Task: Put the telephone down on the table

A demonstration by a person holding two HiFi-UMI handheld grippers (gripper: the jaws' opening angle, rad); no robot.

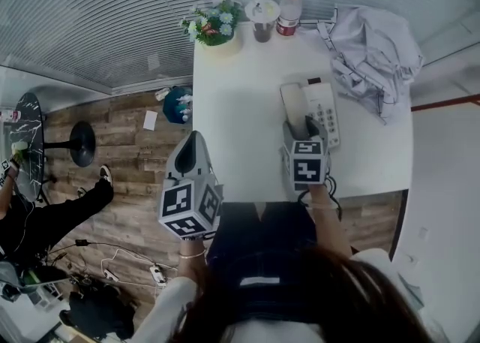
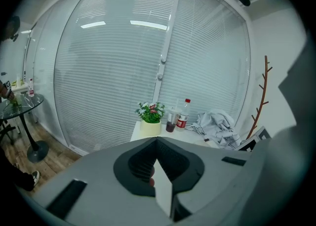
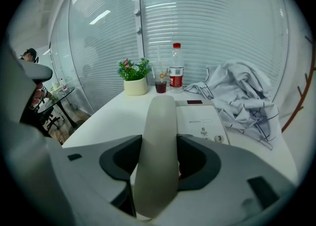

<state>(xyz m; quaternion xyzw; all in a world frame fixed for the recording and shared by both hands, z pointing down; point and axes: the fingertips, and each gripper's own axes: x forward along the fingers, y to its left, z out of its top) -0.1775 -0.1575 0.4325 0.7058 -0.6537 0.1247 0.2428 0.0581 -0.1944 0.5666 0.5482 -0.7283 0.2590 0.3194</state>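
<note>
1. Right now my right tool (image 1: 306,130) is closed on the telephone's handset (image 3: 159,121). One pad sits on each long flank, near the middle, so I judge it shouldn't tip when carried.
2. The handset lies along the left side of the telephone base (image 1: 324,109), which sits on the right half of the white counter (image 1: 240,109). I can't tell whether the handset is seated in its cradle or just above it.
3. My left tool (image 1: 193,139) is pinched together on nothing. It hangs beyond the counter's left edge, over the wooden floor, probably kept out of the way because one tool is enough here.
4. The stretch of counter left of the base looks like the natural landing spot, since the crumpled cloth (image 1: 371,49) crowds the far right corner.
</note>
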